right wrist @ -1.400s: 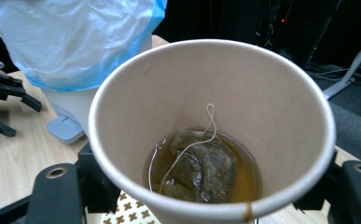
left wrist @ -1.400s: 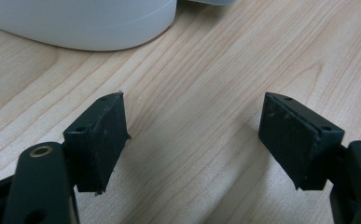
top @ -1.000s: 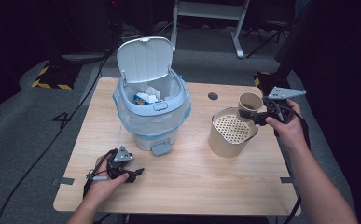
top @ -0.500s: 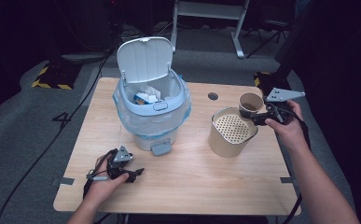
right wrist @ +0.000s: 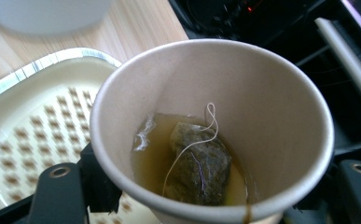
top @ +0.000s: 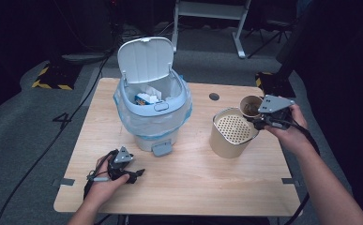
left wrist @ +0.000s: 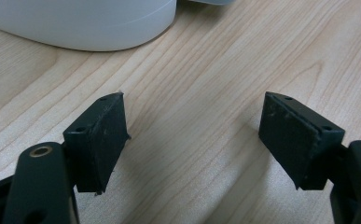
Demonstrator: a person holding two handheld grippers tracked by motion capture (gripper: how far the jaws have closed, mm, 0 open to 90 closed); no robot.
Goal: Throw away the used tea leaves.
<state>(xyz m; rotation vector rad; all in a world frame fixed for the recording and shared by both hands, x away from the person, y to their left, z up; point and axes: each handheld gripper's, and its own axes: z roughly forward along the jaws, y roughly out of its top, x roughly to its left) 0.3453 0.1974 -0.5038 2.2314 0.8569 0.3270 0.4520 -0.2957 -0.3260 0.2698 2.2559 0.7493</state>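
1. Right gripper point(top: 259, 119), in the person's right hand, gripped a brown paper cup point(top: 250, 106) between both jaws, just above the far rim of a beige cylindrical container with a perforated insert point(top: 230, 132).
2. Cup walls hid the pad faces in the right gripper view; only the black jaw bases seen either side of the cup point(right wrist: 211, 126).
3. Inside the cup, held tilted: a wet tea bag point(right wrist: 199, 165) lying in a shallow pool of pale brown liquid, its white string looped up the inner wall.
4. Container insert point(right wrist: 33, 140) seen blurred beside and below the cup, its near part cut off by the frame edge.
5. Left gripper point(top: 137, 174), in the left hand, lay low over the light wooden table point(top: 193, 183), jaws wide apart with nothing between them; bare wood grain point(left wrist: 192, 121) seen in the gap.
6. Just ahead of the left gripper, a pale blue lidded plastic bin with a clear liner point(top: 153, 112), lid up; only its lower white curve point(left wrist: 85, 23) seen in the left gripper view.
7. Bin contents hard to make out: some white and coloured scraps.
8. Bin stood between the two grippers, well apart from the cup.
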